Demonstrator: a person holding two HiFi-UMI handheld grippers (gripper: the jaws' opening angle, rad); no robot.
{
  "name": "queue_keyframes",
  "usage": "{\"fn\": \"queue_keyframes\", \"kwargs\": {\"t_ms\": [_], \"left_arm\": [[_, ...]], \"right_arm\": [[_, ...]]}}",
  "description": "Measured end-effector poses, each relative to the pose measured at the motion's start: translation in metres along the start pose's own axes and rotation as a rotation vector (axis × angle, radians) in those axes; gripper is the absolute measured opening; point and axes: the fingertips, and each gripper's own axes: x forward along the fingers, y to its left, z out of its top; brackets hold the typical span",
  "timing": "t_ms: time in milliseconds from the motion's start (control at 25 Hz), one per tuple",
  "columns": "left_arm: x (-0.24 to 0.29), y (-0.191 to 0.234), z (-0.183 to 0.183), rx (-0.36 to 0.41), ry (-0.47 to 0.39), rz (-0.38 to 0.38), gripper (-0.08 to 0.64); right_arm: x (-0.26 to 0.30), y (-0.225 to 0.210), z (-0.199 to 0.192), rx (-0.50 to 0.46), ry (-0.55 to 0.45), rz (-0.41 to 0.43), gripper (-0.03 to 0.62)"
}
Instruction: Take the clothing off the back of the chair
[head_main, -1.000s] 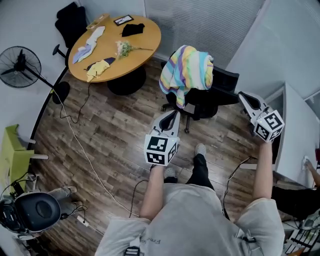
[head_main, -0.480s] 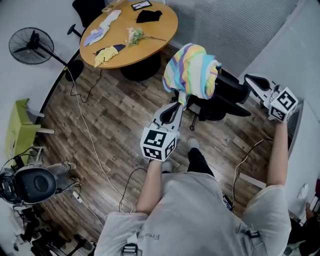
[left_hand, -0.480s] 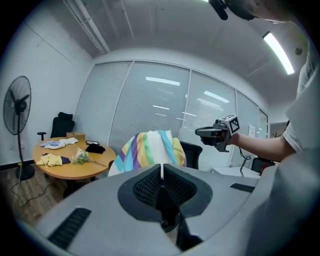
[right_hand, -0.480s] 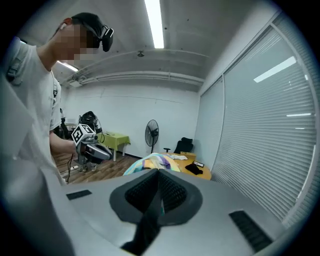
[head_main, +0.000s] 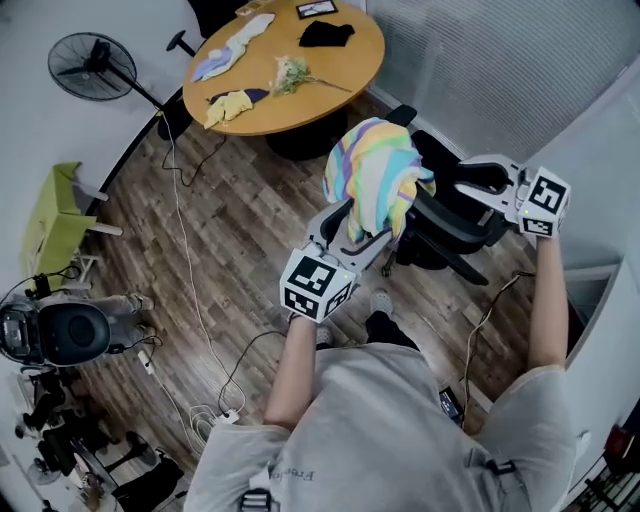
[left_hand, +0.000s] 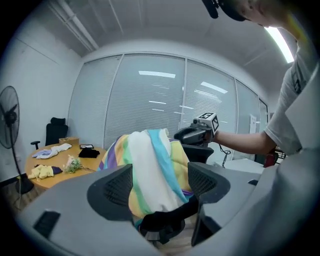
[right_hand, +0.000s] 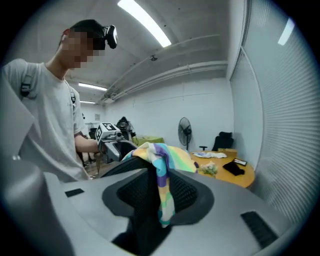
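1. The striped clothing (head_main: 372, 180) drapes over the back of the black chair (head_main: 450, 215).
2. The left hand-held gripper (head_main: 358, 225) has its jaws opening wide, with the clothing between them, unpressed.
3. The right hand-held gripper (head_main: 462, 177) has its jaws opening narrowly, with the clothing's hanging edge between them.

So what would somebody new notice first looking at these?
The pastel striped garment draped over the back of the black office chair, mid-room, stands out first. The left gripper and right gripper flank it, both with jaws opening and cloth between them. Beyond it stands a round wooden table strewn with cloths.
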Motion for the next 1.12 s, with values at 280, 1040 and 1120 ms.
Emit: {"fn": "queue_keyframes", "kwargs": {"t_ms": [280,1040,1120], "left_arm": [[0.013,0.025,0.011,-0.024,-0.03,-0.031,0.377],[0.055,0.058,0.007,0.161,0.072,-0.189,0.402],[0.057,0.056,0.007,0.15,0.06,-0.194,0.402]], "right_arm": [[0.052,-0.002,-0.018,-0.02,0.098,0.314,0.322],[0.117,-0.036,-0.029,0.012,0.161,0.588,0.374],[0.118,-0.031,-0.029,0.034,0.147,0.622,0.371]]}}
